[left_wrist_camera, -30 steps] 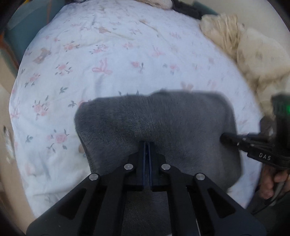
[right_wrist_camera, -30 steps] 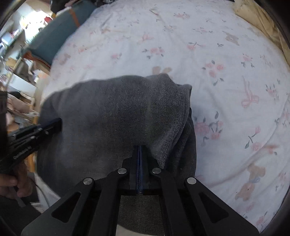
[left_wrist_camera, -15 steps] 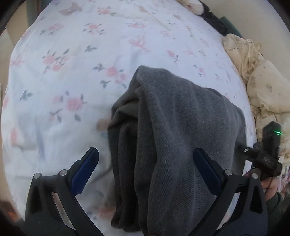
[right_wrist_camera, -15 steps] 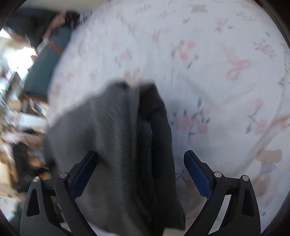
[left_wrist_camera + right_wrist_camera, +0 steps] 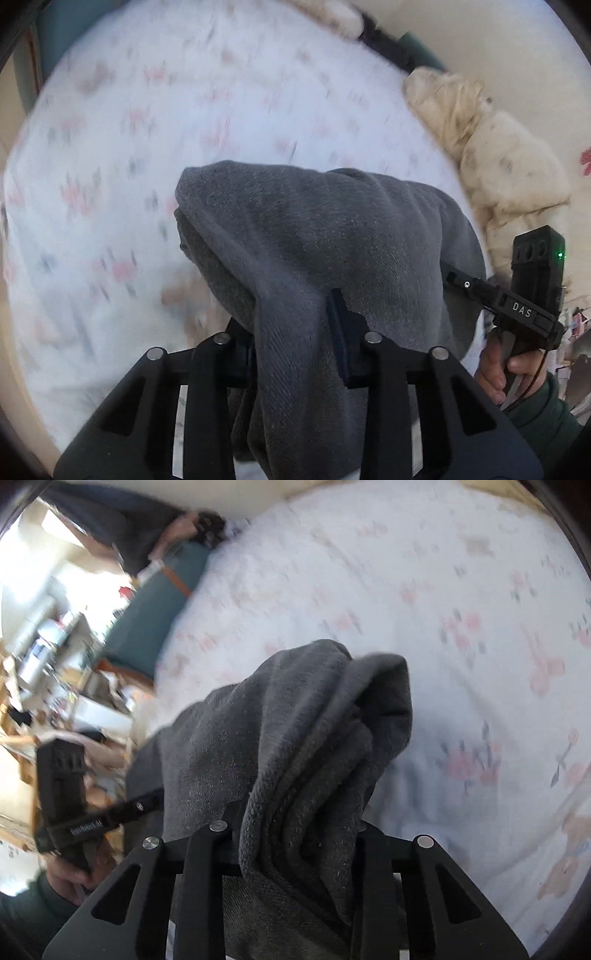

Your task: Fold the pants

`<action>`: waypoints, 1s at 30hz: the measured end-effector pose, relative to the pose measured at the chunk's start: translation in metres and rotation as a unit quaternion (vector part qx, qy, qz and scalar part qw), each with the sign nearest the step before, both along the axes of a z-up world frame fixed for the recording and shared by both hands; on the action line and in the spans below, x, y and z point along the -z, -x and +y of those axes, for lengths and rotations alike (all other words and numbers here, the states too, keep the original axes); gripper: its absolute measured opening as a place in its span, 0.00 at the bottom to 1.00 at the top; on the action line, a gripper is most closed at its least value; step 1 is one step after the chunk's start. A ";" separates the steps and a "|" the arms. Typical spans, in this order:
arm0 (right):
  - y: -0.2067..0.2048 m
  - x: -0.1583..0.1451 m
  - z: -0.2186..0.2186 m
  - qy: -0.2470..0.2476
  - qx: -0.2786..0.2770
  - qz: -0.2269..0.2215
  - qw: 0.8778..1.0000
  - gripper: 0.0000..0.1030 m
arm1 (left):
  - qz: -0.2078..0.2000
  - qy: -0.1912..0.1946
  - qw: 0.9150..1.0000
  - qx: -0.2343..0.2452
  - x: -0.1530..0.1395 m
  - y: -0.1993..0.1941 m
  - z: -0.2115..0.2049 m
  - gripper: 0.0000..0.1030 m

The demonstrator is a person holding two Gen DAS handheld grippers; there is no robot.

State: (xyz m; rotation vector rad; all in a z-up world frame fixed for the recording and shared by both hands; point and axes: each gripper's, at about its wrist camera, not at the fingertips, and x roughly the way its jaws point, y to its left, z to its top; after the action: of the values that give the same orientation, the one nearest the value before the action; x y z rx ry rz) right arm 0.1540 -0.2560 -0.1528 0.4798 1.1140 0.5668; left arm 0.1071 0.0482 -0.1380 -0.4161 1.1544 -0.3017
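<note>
The grey pants (image 5: 314, 236) are already a thick bundle of several layers, so I judge that most of the folding is done. What is left is perhaps one last fold, or only to lay the bundle down flat and smooth it on the flowered bed sheet (image 5: 122, 155). How neat the fold is cannot be told, because the cloth hangs bunched and the sheet behind it is blurred.

In the left wrist view the bundle fills the middle and lower middle of the frame, in front of the sheet. The left gripper (image 5: 291, 332) has just been closing, and its jaws now pinch a thick strip of cloth between them; the cloth runs down through the gap and covers the left jaw. At the right edge of the frame the right gripper (image 5: 458, 278) reaches into the side of the same bundle, held by a hand (image 5: 506, 365).

In the right wrist view the stacked edges of the pants lie between the jaws at the lower middle. This gripper has also just been closing and grips the layers.
</note>
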 end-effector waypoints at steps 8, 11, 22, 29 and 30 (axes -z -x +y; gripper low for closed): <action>-0.123 -0.066 0.025 -0.007 -0.013 -0.103 0.995 0.28 | -0.075 -0.034 0.996 -0.023 -0.066 -0.127 0.023 0.24; -0.193 -0.073 0.037 0.005 -0.013 -0.124 0.992 0.28 | -0.104 -0.047 0.993 -0.040 -0.076 -0.207 0.035 0.19; -0.394 -0.005 0.118 0.142 0.008 -0.109 0.984 0.33 | -0.106 -0.144 0.980 -0.093 -0.001 -0.393 0.062 0.19; -0.390 0.012 0.096 0.261 0.049 -0.140 0.954 0.66 | -0.176 -0.241 0.948 -0.112 0.007 -0.367 0.082 0.52; -0.380 0.004 0.088 0.249 0.060 -0.156 0.954 0.66 | -0.190 -0.220 0.950 -0.115 0.001 -0.358 0.085 0.52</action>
State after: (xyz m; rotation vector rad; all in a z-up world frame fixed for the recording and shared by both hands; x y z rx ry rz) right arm 0.5339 -0.1685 -0.1570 0.0134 0.8752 0.2273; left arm 0.4652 0.1328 -0.1394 -0.0862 0.7533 0.0836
